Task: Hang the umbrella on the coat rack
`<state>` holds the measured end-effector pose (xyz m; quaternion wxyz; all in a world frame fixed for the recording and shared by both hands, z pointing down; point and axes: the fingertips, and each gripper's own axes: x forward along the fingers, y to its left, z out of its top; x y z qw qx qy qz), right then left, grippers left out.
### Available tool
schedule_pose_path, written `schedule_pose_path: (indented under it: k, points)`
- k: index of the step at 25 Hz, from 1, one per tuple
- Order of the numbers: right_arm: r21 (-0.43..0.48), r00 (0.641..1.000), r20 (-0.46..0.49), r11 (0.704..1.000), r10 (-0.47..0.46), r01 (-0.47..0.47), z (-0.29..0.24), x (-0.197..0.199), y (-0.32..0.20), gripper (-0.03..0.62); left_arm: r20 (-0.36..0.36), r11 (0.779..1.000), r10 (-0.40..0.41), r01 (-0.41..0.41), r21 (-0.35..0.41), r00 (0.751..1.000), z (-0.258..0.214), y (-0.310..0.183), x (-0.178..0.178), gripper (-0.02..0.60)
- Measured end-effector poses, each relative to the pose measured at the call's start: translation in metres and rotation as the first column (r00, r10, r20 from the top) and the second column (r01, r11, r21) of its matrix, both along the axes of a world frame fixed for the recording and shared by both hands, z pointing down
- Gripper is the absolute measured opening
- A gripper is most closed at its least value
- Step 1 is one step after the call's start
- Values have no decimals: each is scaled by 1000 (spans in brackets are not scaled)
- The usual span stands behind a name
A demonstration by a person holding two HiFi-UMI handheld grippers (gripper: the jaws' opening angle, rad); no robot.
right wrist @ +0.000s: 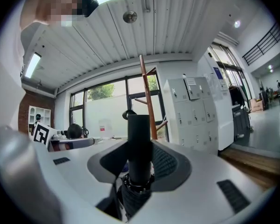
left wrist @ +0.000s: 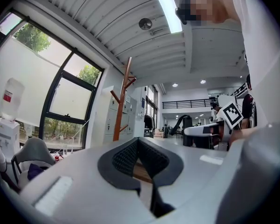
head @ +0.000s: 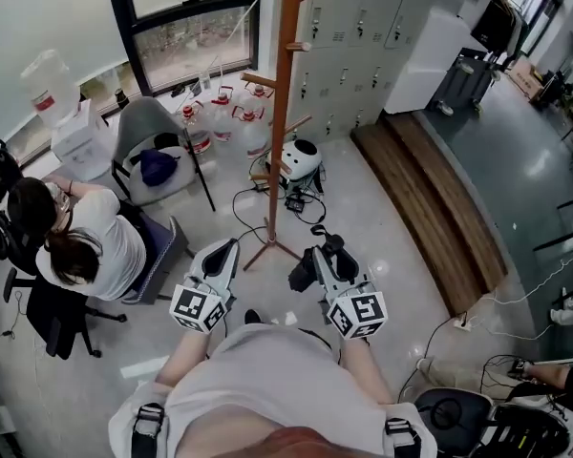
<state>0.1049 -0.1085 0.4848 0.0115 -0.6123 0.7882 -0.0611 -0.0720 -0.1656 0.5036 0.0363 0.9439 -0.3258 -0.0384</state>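
Black and folded, the umbrella (right wrist: 139,146) is clamped in the right gripper (head: 327,248). In the right gripper view its round handle stands straight up between the ribbed pads, which press on it from both sides, and the pleated canopy is bunched below the collar. The left gripper (head: 223,250) is level beside it at 9 o'clock, jaws together at the tips with nothing between them. At 12 o'clock from both grippers in the head view stands the wooden coat rack (head: 285,113), its splayed feet on the pale floor (head: 382,218) just ahead of the gripper tips and apart from them. Its slanted pegs stick out at several heights, and the topmost one reaches the picture's upper edge. Grey lockers (head: 363,27) line the wall at 1 o'clock behind the pole. At 2 o'clock the long edge of a wooden platform (head: 430,189) runs diagonally, leaving a strip of bare floor between it and the rack's feet. A black cable (head: 244,203) loops over the floor near the base, by a white rounded object (head: 301,158). At 11 o'clock water jugs (head: 224,122) crowd under the window (head: 191,36), beside a grey chair (head: 148,146). At 9 o'clock a seated person (head: 81,237) sits close to the left gripper's side, narrowing the room there
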Motion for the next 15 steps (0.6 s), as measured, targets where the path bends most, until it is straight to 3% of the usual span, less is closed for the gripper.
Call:
schedule_pose_path:
  k: [6,15]
  points:
    - [-15,999,-10,999,34,-34,7,-12,-43,156,-16,1000,16,-16,-24,1000,4,-48,-18,9]
    - [-49,999,-40,999,15,-17,20,-17,-75,156,-36,997,11,-14,-75,999,19,-68,-15,11]
